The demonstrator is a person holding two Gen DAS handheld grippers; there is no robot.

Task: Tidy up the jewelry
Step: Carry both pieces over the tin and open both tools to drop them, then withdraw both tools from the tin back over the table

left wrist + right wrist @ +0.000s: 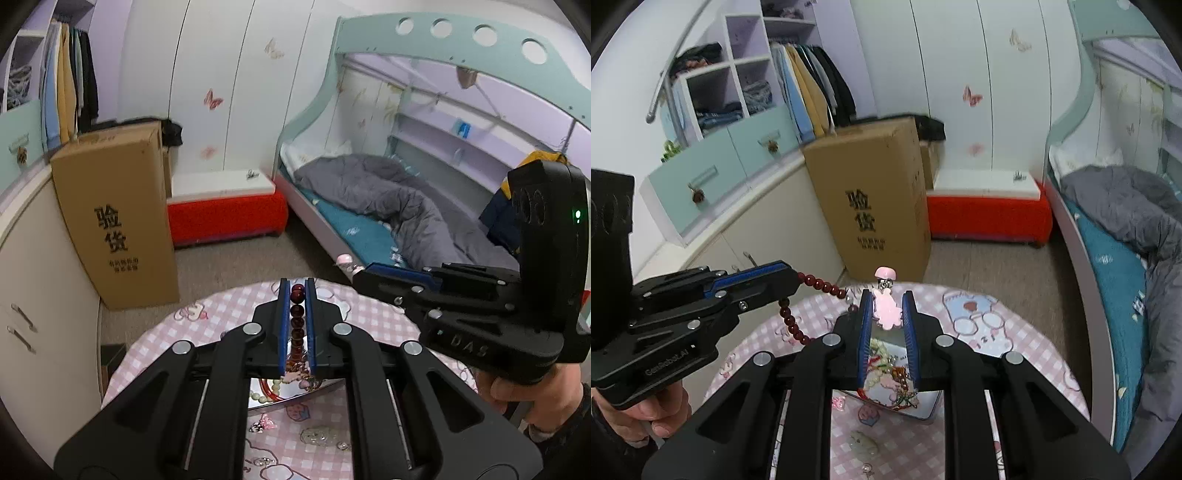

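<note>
My left gripper is shut on a dark red bead bracelet and holds it above the round table. In the right wrist view the left gripper shows at the left with the bracelet hanging from its tip in a loop. My right gripper is shut on a pink charm with a small metal clasp and a pink cap on top. The right gripper shows at the right in the left wrist view. Below both lies a shiny metal tray with tangled jewelry.
The round table has a pink checked cloth. Small loose pieces lie on it near me. A tall cardboard box, a red and white bench and a bed stand beyond the table.
</note>
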